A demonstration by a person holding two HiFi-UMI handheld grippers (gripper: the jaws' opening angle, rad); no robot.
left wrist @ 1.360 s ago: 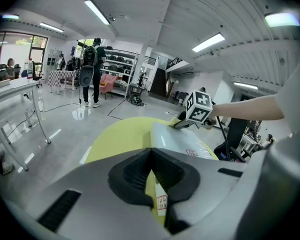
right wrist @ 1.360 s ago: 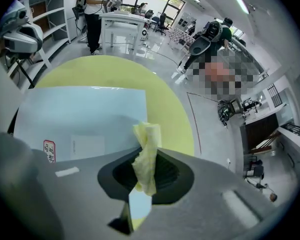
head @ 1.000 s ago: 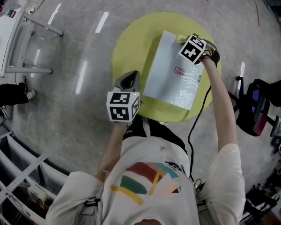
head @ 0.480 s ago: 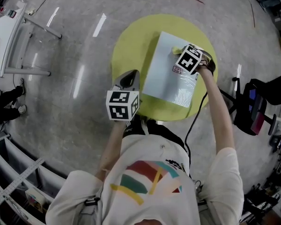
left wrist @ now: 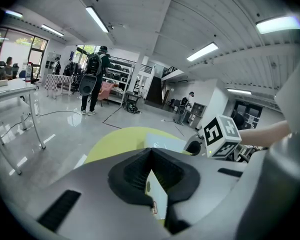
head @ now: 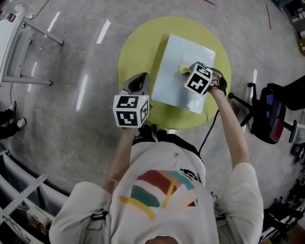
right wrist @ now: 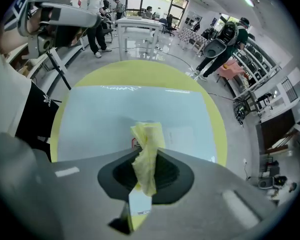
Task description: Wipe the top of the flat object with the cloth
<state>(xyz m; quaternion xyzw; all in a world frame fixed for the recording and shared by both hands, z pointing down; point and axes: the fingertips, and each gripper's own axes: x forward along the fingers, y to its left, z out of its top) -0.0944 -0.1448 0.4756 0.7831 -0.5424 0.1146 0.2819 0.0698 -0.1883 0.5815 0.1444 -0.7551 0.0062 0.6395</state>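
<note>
A pale blue flat board (head: pixel 178 78) (right wrist: pixel 120 119) lies on a round yellow-green table (head: pixel 137 50) (right wrist: pixel 140 71). My right gripper (head: pixel 189 71) (right wrist: pixel 146 149) points steeply down over the board's middle and is shut on a crumpled yellow cloth (right wrist: pixel 147 149) (head: pixel 184 68), whose free end rests on the board. A small red-printed label (right wrist: pixel 134 143) shows beside the cloth. My left gripper (head: pixel 136 83) (left wrist: pixel 151 181) hangs shut with nothing in it over the table's near left edge, clear of the board.
A white table (head: pixel 5 39) stands on the grey floor at the left. A dark chair (head: pixel 277 113) sits at the right, and a black cable (head: pixel 208 136) trails from the right gripper. People with backpacks (left wrist: pixel 92 79) stand far off.
My right gripper has dragged the yellow cloth from the board's far right corner towards the board's middle and nearer to me. The left gripper has hardly moved.
</note>
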